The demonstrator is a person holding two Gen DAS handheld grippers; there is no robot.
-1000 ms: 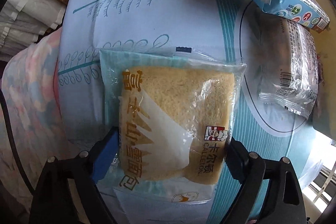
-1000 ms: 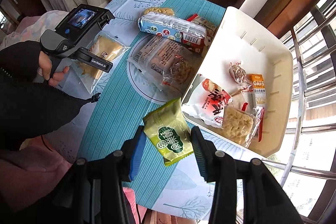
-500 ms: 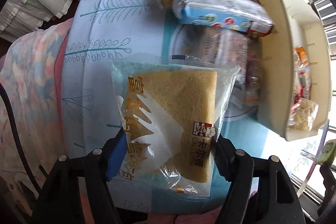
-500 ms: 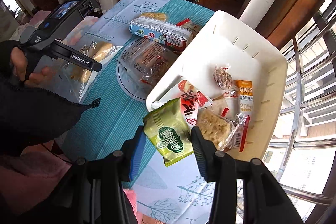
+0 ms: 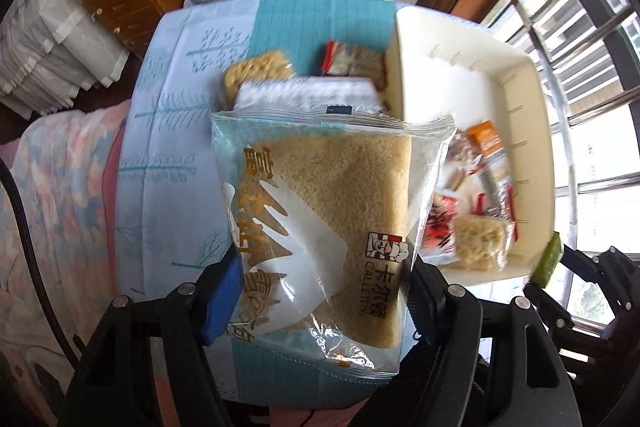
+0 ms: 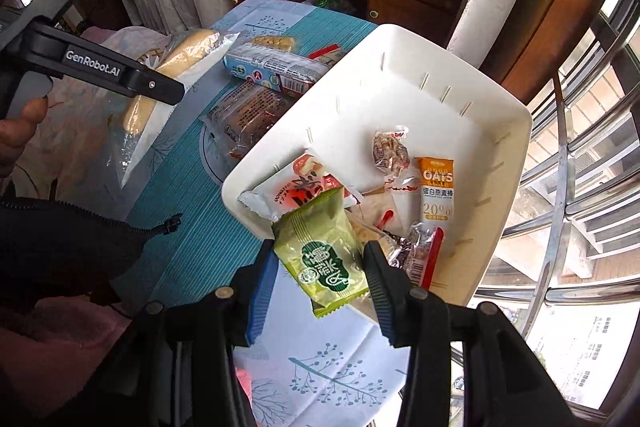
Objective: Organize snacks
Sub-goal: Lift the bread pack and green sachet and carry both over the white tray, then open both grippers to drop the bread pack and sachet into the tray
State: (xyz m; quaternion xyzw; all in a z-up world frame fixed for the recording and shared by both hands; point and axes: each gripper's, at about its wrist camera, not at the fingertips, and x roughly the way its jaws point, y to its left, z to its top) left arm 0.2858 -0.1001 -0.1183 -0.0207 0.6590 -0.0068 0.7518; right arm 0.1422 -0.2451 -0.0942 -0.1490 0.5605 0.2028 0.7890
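The left gripper (image 5: 324, 291) clamps the bread packet (image 5: 320, 227) mid-frame; the right gripper (image 6: 320, 279) pinches a green packet (image 6: 324, 259), seemingly above the white tray's (image 6: 496, 163) lower edge.

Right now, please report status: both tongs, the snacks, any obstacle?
Left tongs shut on bread pack, lifted. Right tongs shut on green packet, over white basket rim. Path clear.

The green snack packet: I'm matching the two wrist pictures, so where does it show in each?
Left wrist view: only an edge of the green snack packet shows at far right, beside the white tray's near corner.
Right wrist view: bottom centre, green snack packet held in the right gripper, over the tray's near rim.
Shared landmark: the white tray.
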